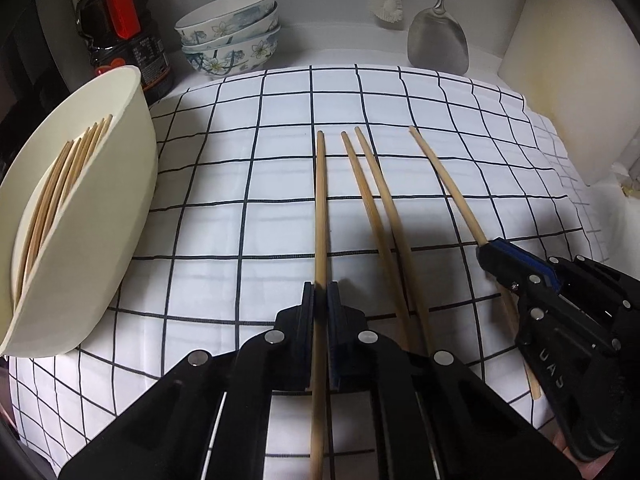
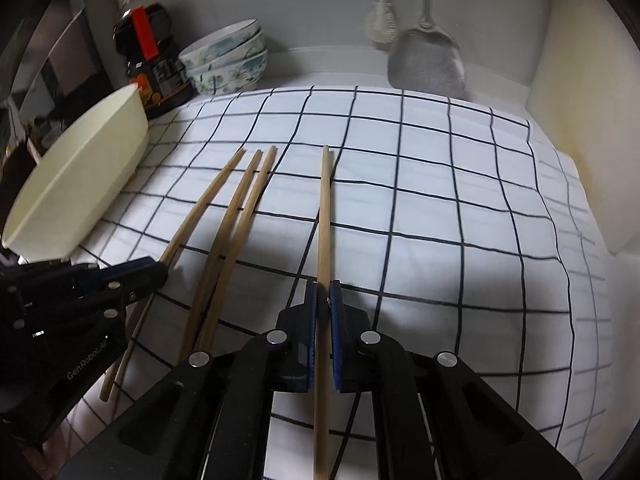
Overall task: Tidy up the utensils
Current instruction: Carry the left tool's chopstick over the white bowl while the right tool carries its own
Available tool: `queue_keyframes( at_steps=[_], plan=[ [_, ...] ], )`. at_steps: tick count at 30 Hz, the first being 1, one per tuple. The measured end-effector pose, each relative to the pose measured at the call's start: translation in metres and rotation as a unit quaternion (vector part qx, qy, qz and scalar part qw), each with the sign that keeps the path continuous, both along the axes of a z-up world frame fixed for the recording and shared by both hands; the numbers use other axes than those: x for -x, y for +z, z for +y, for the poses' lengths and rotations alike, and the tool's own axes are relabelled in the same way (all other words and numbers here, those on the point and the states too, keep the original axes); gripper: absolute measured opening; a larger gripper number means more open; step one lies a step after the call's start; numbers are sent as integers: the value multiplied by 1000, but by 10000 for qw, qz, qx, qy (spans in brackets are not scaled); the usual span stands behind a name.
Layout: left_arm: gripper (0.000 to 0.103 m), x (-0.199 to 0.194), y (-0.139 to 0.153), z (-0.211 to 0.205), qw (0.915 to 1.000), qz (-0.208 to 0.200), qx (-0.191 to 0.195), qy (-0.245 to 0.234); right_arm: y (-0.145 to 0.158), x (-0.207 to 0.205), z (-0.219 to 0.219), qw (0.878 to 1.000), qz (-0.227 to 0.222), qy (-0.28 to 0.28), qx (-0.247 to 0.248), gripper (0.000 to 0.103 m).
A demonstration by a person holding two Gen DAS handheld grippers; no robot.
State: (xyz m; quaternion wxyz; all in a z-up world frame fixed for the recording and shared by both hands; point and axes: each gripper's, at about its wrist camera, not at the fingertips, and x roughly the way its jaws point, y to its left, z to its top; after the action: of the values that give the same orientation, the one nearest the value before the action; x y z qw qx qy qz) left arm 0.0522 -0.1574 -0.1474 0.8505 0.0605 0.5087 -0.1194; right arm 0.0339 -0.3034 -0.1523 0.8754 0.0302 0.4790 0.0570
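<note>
My left gripper (image 1: 320, 286) is shut on a wooden chopstick (image 1: 320, 208) that points away over the checked cloth (image 1: 240, 184). My right gripper (image 2: 323, 286) is shut on another chopstick (image 2: 323, 216); it also shows at the right of the left wrist view (image 1: 486, 250). Two loose chopsticks (image 1: 376, 200) lie on the cloth between the held ones, and show in the right wrist view (image 2: 236, 204). A cream bowl (image 1: 100, 216) at the left holds several chopsticks (image 1: 60, 184).
A stack of floral bowls (image 1: 230, 32) and a dark sauce bottle (image 1: 120, 28) stand at the back left. A metal spatula (image 1: 438, 40) and a white brush (image 1: 386, 4) hang on the back wall. A white board (image 1: 568, 80) leans at the right.
</note>
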Motion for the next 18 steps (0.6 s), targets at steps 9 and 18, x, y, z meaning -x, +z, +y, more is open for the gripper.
queue_keyframes(
  at_steps=[9,18],
  plan=[
    [7,26,51,24,9995,-175,252,-3,39,19,6,9994,-247,65,-248,6],
    [7,26,104,107,9983,-448,263,260,86,21,64,9983,-421,248,-318,6]
  ],
)
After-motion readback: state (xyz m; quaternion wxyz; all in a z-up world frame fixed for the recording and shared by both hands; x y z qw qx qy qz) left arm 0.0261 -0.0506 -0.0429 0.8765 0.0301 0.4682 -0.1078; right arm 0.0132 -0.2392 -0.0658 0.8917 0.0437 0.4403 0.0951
